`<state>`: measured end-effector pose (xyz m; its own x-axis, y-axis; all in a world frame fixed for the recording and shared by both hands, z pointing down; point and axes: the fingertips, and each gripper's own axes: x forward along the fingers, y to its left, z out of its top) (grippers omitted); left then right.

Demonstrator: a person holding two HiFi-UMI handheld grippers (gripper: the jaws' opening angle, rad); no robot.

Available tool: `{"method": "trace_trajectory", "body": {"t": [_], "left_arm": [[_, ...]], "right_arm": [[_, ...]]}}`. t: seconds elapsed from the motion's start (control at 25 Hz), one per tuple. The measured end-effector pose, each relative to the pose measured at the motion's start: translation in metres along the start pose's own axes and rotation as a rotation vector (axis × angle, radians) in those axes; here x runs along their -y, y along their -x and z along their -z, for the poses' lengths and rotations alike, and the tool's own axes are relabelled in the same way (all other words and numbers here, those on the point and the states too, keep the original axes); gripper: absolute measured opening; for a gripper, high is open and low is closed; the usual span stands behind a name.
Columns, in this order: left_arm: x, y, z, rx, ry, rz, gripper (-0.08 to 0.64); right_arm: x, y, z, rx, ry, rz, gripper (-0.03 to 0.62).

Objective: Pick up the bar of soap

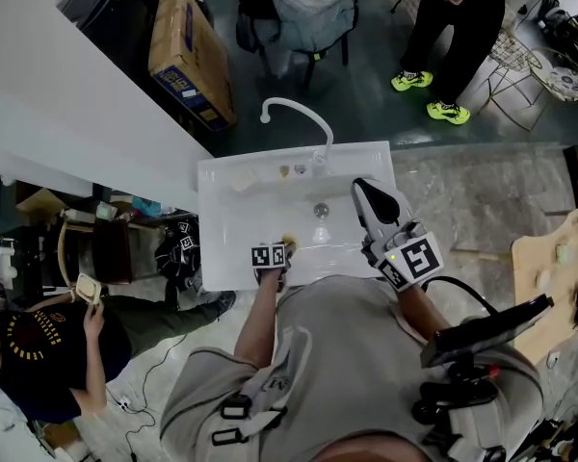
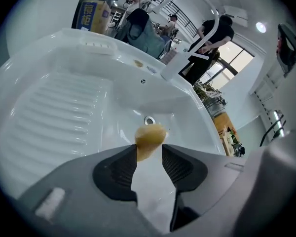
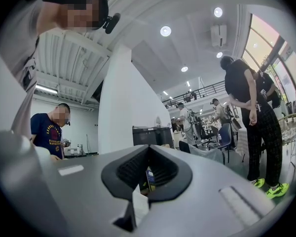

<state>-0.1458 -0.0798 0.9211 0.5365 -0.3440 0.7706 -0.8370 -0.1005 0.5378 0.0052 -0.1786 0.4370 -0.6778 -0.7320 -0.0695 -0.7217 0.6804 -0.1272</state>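
Note:
A yellow bar of soap (image 2: 149, 138) lies on the floor of the white sink (image 2: 59, 107), just short of the drain (image 2: 149, 120). My left gripper (image 2: 149, 151) points steeply down into the basin with the soap between its jaw tips. The soap touches the left pad (image 2: 122, 168), and a gap shows before the right pad. In the head view the left gripper (image 1: 281, 250) is at the sink's (image 1: 212, 176) near edge, with the soap (image 1: 290, 243) at its tip. My right gripper (image 1: 368, 189) hovers level over the basin's right side, shut and empty (image 3: 149, 149).
A curved white faucet (image 1: 303, 115) rises from the sink's back ledge, which carries a pale flat item (image 1: 241, 176). A cardboard box (image 1: 188, 51) leans behind the wall. One person (image 1: 453, 27) stands beyond the sink, another (image 1: 39, 345) at lower left. A wooden board (image 1: 549, 268) lies at right.

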Motion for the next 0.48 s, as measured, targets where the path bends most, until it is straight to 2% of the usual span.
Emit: {"method": "trace_trajectory", "body": {"t": [0.24, 0.48], "left_arm": [[0.010, 0.005, -0.014, 0.023, -0.031, 0.037, 0.176], [0.024, 0.019, -0.047, 0.106, -0.058, 0.063, 0.178]], "right_arm": [[0.003, 0.000, 0.000, 0.004, -0.003, 0.006, 0.002], [0.001, 0.001, -0.002, 0.010, -0.003, 0.005, 0.002]]}}
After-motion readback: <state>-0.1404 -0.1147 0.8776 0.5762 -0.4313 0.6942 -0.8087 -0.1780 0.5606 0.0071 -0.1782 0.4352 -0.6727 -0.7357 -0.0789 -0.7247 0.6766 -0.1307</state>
